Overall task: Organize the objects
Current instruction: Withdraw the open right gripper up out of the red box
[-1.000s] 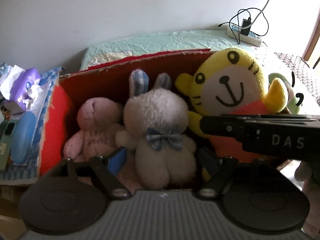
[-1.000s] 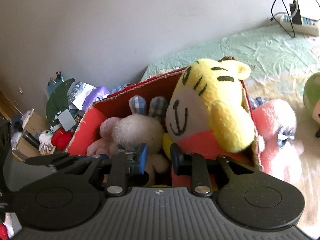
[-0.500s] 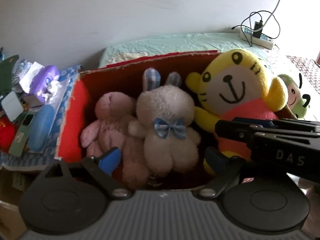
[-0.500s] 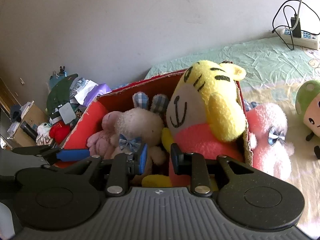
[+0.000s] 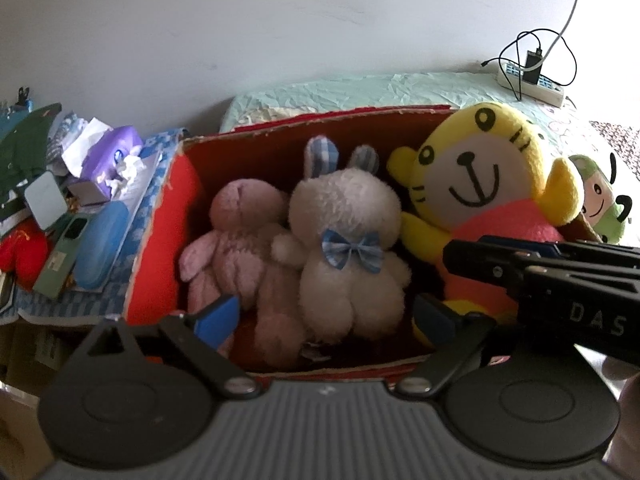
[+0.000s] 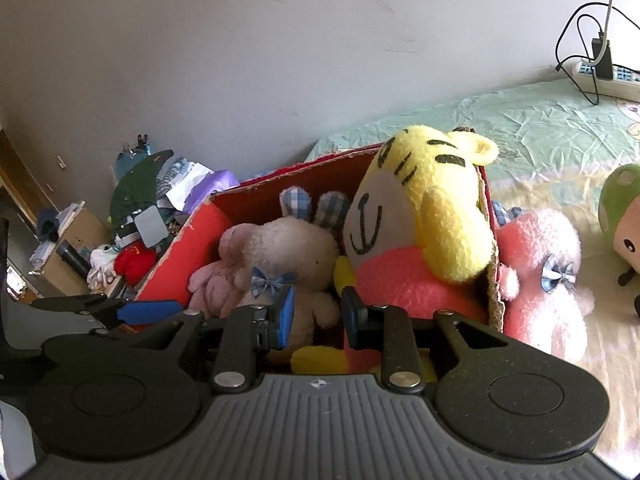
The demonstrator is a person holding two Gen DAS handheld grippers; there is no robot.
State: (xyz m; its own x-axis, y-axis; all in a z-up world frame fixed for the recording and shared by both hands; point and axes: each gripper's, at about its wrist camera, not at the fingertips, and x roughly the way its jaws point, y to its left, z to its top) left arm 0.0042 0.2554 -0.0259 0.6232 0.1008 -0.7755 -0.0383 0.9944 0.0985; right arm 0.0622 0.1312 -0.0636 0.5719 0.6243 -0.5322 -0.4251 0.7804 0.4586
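Red box (image 5: 160, 240) packed with three plush toys, pink plush (image 6: 544, 280) just outside, left tongs (image 5: 324, 316) apart, right tongs (image 6: 318, 312) narrowly apart, both empty.

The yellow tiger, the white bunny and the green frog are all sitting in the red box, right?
Not quite. The yellow tiger and white bunny sit in the red box, but the third toy inside is a pink bear. The left wrist view shows the green toy outside.
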